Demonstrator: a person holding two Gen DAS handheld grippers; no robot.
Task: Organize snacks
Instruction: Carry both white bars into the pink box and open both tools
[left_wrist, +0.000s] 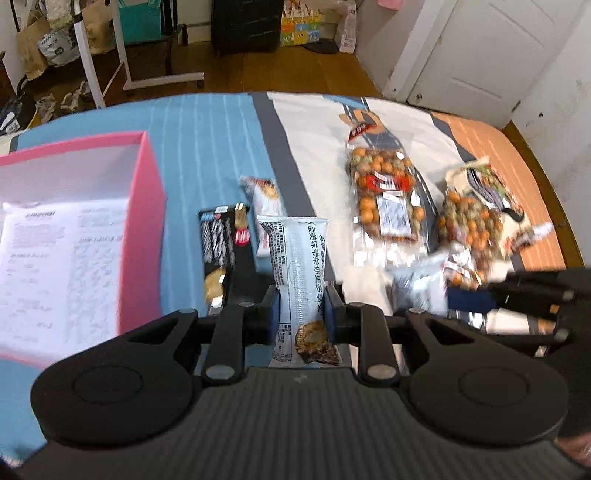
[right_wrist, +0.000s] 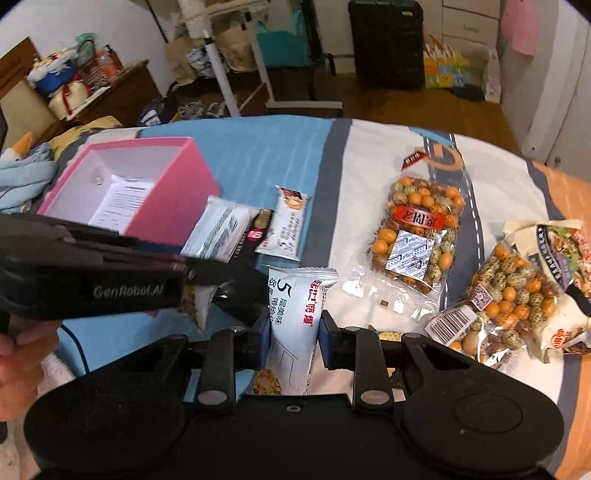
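**Left wrist view: both grippers loaded, box next**

My left gripper (left_wrist: 301, 310) clamps a white wafer bar (left_wrist: 297, 266); my right gripper (right_wrist: 291, 332) grips another bar (right_wrist: 295, 314). I judge this the carry step: next, swing each over the pink box (left_wrist: 147, 192) and release.

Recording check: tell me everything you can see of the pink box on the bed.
The pink box is rectangular and open-topped, with no lid visible. Its outer walls are pink and look like stiff card; the inside is white. A printed white paper sheet lies inside; no snacks show in it. It sits upright on the blue part of the bedcover, left of the small snack packets. In the right wrist view the left hand-held gripper crosses in front of its near edge; whether they touch is unclear.
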